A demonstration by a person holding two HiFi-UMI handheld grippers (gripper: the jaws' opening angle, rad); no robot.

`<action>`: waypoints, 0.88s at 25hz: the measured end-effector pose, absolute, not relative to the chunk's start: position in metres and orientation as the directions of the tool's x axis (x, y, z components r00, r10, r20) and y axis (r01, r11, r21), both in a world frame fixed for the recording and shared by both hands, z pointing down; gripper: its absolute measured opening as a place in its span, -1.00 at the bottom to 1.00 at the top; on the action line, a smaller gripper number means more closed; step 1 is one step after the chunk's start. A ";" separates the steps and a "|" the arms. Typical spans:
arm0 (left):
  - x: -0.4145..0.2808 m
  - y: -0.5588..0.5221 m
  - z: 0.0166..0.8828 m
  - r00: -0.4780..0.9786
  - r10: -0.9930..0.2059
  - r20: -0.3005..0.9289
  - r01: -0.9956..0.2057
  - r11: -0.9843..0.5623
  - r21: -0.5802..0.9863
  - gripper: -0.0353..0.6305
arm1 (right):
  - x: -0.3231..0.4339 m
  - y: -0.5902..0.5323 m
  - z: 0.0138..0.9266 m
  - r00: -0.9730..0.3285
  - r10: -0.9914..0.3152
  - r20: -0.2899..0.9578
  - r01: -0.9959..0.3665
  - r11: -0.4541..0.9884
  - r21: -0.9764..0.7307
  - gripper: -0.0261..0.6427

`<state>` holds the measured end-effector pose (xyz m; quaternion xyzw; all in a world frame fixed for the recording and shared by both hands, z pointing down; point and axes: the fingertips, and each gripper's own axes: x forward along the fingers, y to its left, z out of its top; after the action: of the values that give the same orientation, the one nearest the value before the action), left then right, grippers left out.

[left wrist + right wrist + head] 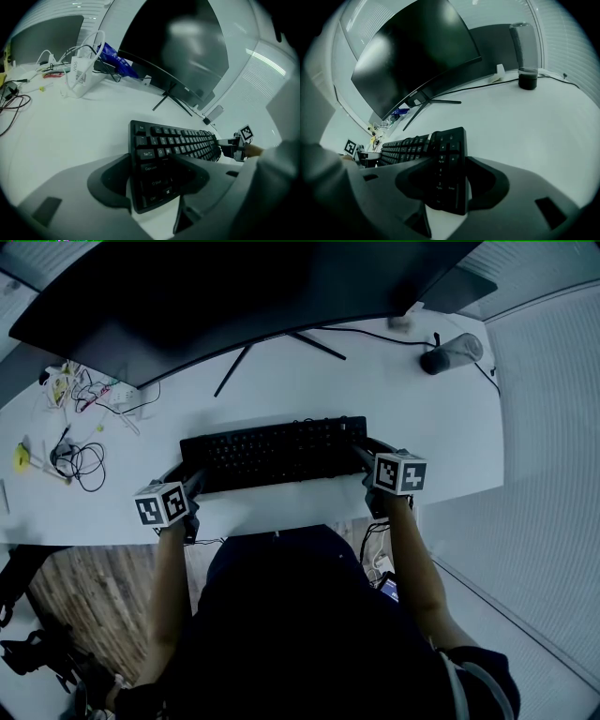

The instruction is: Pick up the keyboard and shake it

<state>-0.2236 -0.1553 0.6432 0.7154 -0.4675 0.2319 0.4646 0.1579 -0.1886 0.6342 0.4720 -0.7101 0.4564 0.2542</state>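
Note:
A black keyboard lies crosswise on the white desk, in front of the monitor. My left gripper holds its left end. In the left gripper view the jaws close on the end by the Caps Lock and Shift keys, one jaw over the keys and one against the back. My right gripper holds the right end. In the right gripper view its jaws clamp the number pad of the keyboard on both faces. Both ends look slightly raised off the desk.
A wide curved monitor on thin stand legs stands behind the keyboard. A dark cylinder sits at the back right. Cables and small items and a white bag crowd the desk's left. The desk's front edge is near my body.

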 end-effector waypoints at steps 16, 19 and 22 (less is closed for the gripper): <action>-0.206 -0.160 0.604 0.527 -0.643 0.556 -0.793 -0.138 0.593 -0.08 | 0.154 -0.222 0.476 -0.324 -0.704 0.632 -0.933 0.348 -0.091 -0.31; -0.197 -0.162 0.602 0.557 -0.658 0.507 -0.752 -0.140 0.644 -0.08 | 0.148 -0.223 0.441 -0.308 -0.757 0.576 -0.923 0.385 0.013 -0.31; -0.188 -0.163 0.604 0.583 -0.669 0.462 -0.714 -0.149 0.685 -0.08 | 0.141 -0.221 0.410 -0.296 -0.805 0.513 -0.907 0.406 0.113 -0.31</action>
<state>-0.1879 -0.1634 0.6035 0.7574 -0.4562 0.0242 0.4665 0.1405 -0.2206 0.4100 0.5359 -0.7989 0.0997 0.2543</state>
